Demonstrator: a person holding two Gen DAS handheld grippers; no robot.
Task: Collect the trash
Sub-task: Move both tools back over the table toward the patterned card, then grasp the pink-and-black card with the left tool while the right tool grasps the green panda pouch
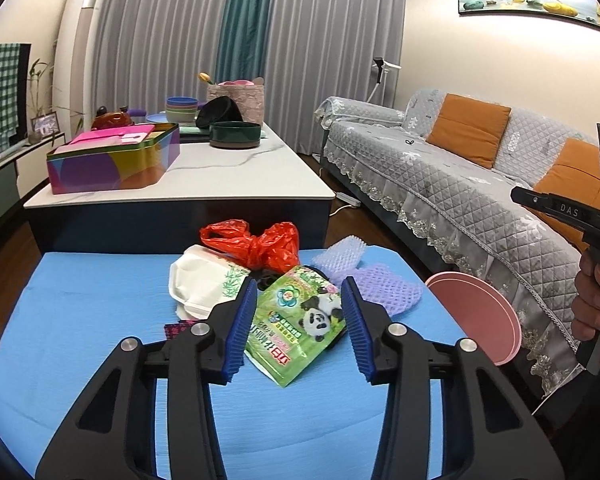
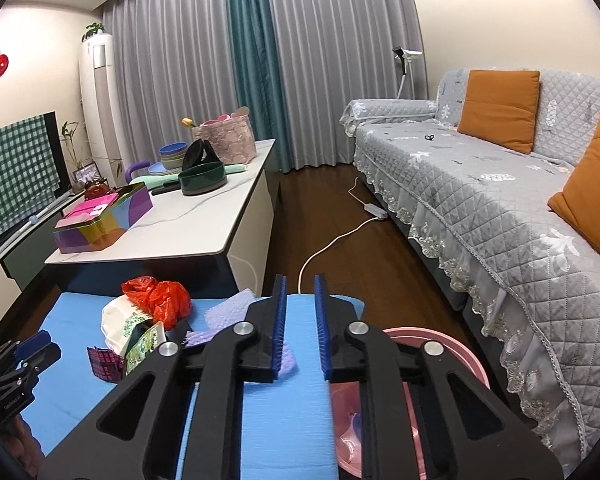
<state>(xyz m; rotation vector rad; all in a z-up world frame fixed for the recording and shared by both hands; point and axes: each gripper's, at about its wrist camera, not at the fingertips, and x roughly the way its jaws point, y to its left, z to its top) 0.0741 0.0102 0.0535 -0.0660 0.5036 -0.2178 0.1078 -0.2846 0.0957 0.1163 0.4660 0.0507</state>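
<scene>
On the blue-covered table [image 1: 80, 320] lies a heap of trash: a red plastic bag [image 1: 256, 242], a white foam box [image 1: 202, 280], a green panda packet [image 1: 296, 328], purple mesh [image 1: 384, 286] and a small checked wrapper [image 1: 178, 328]. My left gripper [image 1: 300, 282] straddles the panda packet, and its blue pads stand apart from the packet's edges. My right gripper [image 2: 300, 280] hovers over bare blue cloth near the table's far edge, with a narrow gap and nothing between the pads. Purple mesh [image 2: 204, 336] lies by its left finger. A pink basin [image 2: 460, 356] sits low at the table's right side.
Beyond the blue table stands a white marble coffee table [image 1: 220, 176] with a colourful tin [image 1: 112, 164] and bowls. A grey sofa [image 1: 440, 168] with orange cushions runs along the right. A white cord and power strip [image 2: 374, 212] lie on the wooden floor between them.
</scene>
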